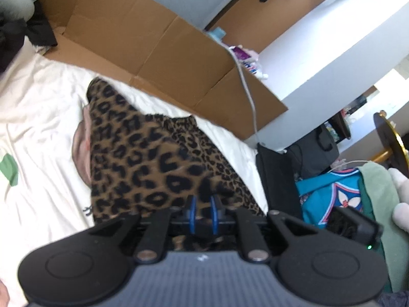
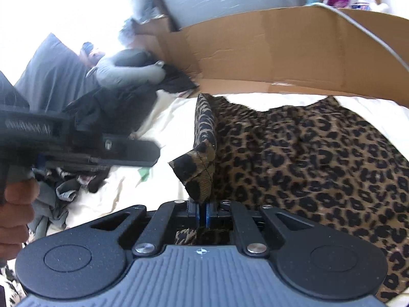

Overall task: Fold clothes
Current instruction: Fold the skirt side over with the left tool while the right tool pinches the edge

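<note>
The right gripper (image 2: 203, 213) is seen clamped on a corner of the brown leopard-print fabric garment (image 2: 306, 158); the blue pads are pressed together with the cloth between them, and the pinched corner is lifted and folded over. In the left wrist view the left gripper (image 1: 203, 211) is held with its blue pads a little apart, and the leopard cloth is seen in front of and under them; whether cloth is really caught between them cannot be told. From both grippers the garment is spread forward over the cream bed sheet (image 1: 38, 107), toward the flattened brown cardboard box (image 1: 143, 41) behind it. Its long axis is judged to run away from the grippers toward that cardboard. The right gripper is judged the nearer one for carrying the edge across, so the coming fold depends on the held corner being brought over the flat part lying toward the cardboard
</note>
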### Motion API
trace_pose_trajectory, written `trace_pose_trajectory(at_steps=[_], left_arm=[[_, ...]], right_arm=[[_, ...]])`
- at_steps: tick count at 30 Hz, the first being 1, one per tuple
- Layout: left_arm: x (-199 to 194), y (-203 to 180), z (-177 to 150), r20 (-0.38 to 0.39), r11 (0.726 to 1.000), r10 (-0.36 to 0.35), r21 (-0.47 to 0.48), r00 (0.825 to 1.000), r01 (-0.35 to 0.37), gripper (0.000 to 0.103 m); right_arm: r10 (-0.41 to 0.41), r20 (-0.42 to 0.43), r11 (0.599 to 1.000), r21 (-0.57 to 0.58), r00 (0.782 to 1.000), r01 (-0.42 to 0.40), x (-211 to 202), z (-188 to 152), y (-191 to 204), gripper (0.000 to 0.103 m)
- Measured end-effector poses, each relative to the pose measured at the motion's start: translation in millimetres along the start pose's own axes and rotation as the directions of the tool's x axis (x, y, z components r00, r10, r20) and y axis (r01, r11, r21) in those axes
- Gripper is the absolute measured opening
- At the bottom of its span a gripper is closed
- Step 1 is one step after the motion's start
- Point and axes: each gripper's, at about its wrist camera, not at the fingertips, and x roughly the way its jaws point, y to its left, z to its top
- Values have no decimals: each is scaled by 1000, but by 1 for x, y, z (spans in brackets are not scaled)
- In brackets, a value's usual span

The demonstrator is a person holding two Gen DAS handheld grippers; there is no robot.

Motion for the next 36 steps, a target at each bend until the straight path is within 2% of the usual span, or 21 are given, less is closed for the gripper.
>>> trace_pose_trajectory(at_steps=[7, 11, 15, 19, 24, 26, 27, 29, 31, 35, 36], left_arm=[[20, -11, -10, -74, 996, 73, 58, 995, -69, 12], [21, -25, -4, -113, 983, 141, 134, 984, -125, 12], [29, -34, 5, -153, 963, 227, 182, 962, -199, 13], [43, -37, 7, -178, 941, 299, 220, 938, -258, 18], [59, -31, 0, -237, 932, 322, 250, 916, -263, 20], [66, -27, -1, -266, 926, 348, 246, 899, -286, 23], [69, -25, -1, -280, 923, 360, 244, 890, -297, 27], [76, -19, -4, -312, 924, 372, 211, 874, -318, 28], [80, -19, -9, -323, 910, 408, 226, 854, -349, 30], [84, -16, -15, -335, 896, 442, 213, 832, -390, 51], [84, -14, -16, -333, 891, 452, 212, 827, -402, 53]], right_arm=[[-41, 45, 997, 67, 998, 38, -28, 0, -35, 2], [-54, 88, 991, 124, 995, 43, -39, 0, -52, 2], [-64, 116, 988, 144, 991, 47, -46, 3, -60, 2], [-84, 122, 978, 201, 989, 58, -52, -8, -70, 1], [-116, 105, 955, 286, 988, 82, -48, -26, -92, 1], [-127, 102, 943, 322, 987, 88, -50, -31, -102, 1], [-128, 97, 943, 319, 987, 91, -51, -33, -104, 1], [-137, 76, 948, 299, 988, 108, -53, -32, -113, 1], [-153, 67, 941, 313, 986, 125, -56, -31, -125, 1], [-176, 91, 927, 349, 980, 134, -62, -34, -136, 1], [-170, 97, 923, 365, 981, 124, -62, -37, -138, 1]])
